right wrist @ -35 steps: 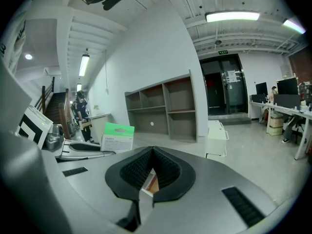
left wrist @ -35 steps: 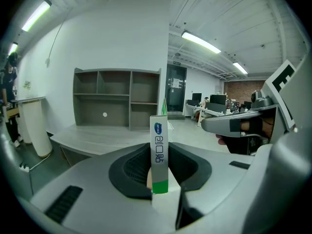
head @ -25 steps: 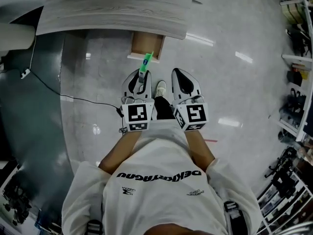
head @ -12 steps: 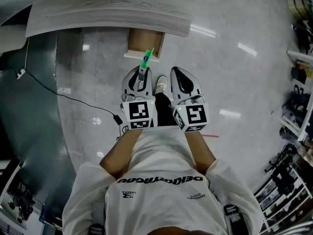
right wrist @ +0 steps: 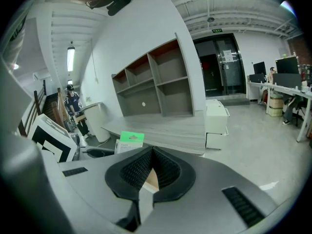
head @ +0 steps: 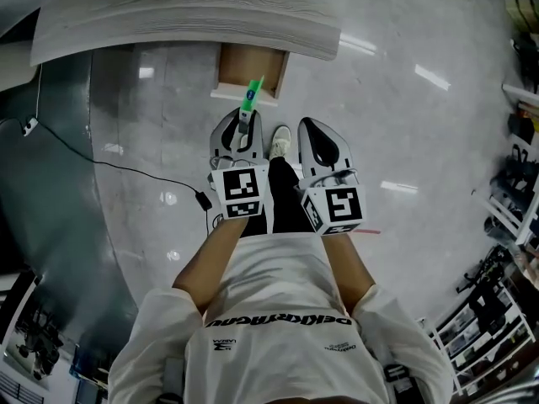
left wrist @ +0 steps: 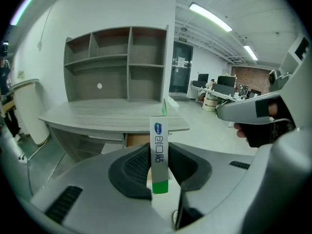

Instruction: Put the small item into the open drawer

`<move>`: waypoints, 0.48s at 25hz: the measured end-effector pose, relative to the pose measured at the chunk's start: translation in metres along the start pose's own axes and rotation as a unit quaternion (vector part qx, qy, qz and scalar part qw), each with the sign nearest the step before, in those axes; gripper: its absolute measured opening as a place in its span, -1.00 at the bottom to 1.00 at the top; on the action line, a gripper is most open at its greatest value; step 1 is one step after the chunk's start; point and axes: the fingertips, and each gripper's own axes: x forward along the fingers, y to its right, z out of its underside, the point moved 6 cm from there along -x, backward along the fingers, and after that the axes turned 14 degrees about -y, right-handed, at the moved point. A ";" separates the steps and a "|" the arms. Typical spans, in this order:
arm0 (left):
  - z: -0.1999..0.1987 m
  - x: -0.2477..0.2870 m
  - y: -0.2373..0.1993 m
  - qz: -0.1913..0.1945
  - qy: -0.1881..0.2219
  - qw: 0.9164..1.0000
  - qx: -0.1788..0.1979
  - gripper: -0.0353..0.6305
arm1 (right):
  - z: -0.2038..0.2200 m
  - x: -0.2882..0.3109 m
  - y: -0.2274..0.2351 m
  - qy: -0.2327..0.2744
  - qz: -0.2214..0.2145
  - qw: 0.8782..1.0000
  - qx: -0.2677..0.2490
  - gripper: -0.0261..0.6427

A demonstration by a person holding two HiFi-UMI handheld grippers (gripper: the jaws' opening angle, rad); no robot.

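A small white box with green ends [head: 250,98] stands upright between the jaws of my left gripper [head: 243,118], which is shut on it. In the left gripper view the box [left wrist: 159,147] rises in front of the grey desk [left wrist: 112,115]. The open wooden drawer [head: 246,66] juts out from under the desk [head: 185,11], just beyond the box. My right gripper [head: 314,130] hangs beside the left one, jaws shut with nothing between them. Its own view shows the box's green top [right wrist: 129,137] at the left.
A black cable [head: 126,171] with a plug runs over the glossy floor at the left. An open shelf unit [left wrist: 117,62] stands on the desk. A white pedestal cabinet [right wrist: 217,123] sits right of the desk. Storage racks [head: 515,124] line the right edge. My shoe [head: 279,146] shows between the grippers.
Both grippers have sunk lower, side by side, with the box still gripped in the left one. The drawer sits a little farther up the head view.
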 end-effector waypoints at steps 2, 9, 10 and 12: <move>0.002 0.009 0.001 -0.002 -0.003 1.000 -0.002 -0.60 | 0.006 0.002 0.005 -0.006 0.002 1.000 0.002 -0.84; 0.015 0.039 -0.010 -0.010 -0.018 1.000 -0.014 -0.60 | 0.022 0.017 0.011 -0.016 0.004 1.000 0.007 -0.84; 0.017 0.043 -0.011 -0.011 -0.021 1.000 -0.015 -0.60 | 0.024 0.020 0.010 -0.017 0.004 1.000 0.008 -0.84; 0.021 0.052 -0.012 -0.011 -0.025 0.999 -0.016 -0.60 | 0.026 0.025 0.011 -0.018 0.003 1.000 0.009 -0.84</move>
